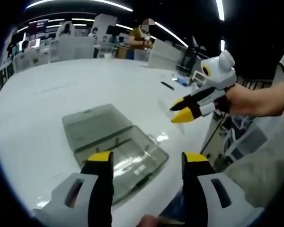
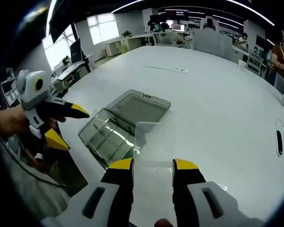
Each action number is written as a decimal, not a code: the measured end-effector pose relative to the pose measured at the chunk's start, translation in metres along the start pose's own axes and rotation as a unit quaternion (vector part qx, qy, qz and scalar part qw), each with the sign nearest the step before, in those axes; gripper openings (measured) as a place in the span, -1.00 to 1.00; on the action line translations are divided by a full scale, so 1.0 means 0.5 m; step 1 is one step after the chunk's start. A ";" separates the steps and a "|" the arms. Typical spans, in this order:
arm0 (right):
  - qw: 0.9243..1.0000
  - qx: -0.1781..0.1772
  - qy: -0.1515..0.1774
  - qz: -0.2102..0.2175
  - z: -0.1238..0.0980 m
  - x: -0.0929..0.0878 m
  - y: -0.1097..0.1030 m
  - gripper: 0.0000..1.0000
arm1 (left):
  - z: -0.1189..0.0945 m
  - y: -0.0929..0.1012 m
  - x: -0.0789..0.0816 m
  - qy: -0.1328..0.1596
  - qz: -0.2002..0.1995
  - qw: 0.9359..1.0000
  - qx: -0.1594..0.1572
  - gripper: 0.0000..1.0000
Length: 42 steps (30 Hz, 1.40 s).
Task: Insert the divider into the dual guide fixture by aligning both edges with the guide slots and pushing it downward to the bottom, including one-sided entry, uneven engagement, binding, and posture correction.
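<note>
On the table (image 2: 217, 99) lies an open case (image 2: 125, 124), near the edge closest to the person. In the right gripper view its lid (image 2: 141, 106) lies flat behind the tray (image 2: 106, 137), touching it. A divider (image 2: 155, 146) stands upright between the right gripper (image 2: 153, 166) jaws, just right of the tray. The left gripper (image 2: 61, 124) hangs left of the case, off the table edge. A pen (image 2: 279, 142) lies far right
</note>
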State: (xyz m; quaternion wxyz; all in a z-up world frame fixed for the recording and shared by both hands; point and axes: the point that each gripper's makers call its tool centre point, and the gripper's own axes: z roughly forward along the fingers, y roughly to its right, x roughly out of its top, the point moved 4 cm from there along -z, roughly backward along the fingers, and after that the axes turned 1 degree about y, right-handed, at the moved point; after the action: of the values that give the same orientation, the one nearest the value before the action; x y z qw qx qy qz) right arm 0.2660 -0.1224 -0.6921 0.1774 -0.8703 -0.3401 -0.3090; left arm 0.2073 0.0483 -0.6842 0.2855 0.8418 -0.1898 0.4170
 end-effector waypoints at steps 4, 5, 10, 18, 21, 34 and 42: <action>1.000 0.004 0.003 -0.008 -0.002 0.006 -0.010 -0.46 | -0.003 0.000 0.001 0.004 -0.005 1.000 0.002 0.07; 1.000 0.006 0.005 -0.009 -0.002 0.007 -0.012 -0.46 | -0.003 0.000 0.001 0.004 -0.006 1.000 0.001 0.06; 1.000 0.010 0.011 -0.016 -0.006 0.018 -0.026 -0.46 | -0.006 0.001 0.002 0.010 -0.013 1.000 0.002 0.02; 0.999 0.018 0.020 -0.032 -0.009 0.037 -0.047 -0.46 | -0.011 -0.002 0.007 0.020 -0.021 1.000 0.005 -0.04; 0.999 0.022 0.022 -0.036 -0.009 0.043 -0.053 -0.46 | -0.012 -0.003 0.009 0.023 -0.023 0.999 0.005 -0.05; 0.997 0.032 0.033 -0.065 -0.019 0.067 -0.083 -0.46 | -0.021 -0.008 0.024 0.046 -0.039 0.998 0.013 -0.11; 0.995 0.042 0.043 -0.074 -0.026 0.081 -0.102 -0.46 | -0.024 -0.011 0.033 0.061 -0.054 0.997 0.013 -0.19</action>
State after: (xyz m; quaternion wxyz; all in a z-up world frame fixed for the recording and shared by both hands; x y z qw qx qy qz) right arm 0.2483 -0.0735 -0.6506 0.2044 -0.8207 -0.4080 -0.3437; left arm 0.2125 0.0588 -0.6667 0.3075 0.8274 -0.1206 0.4541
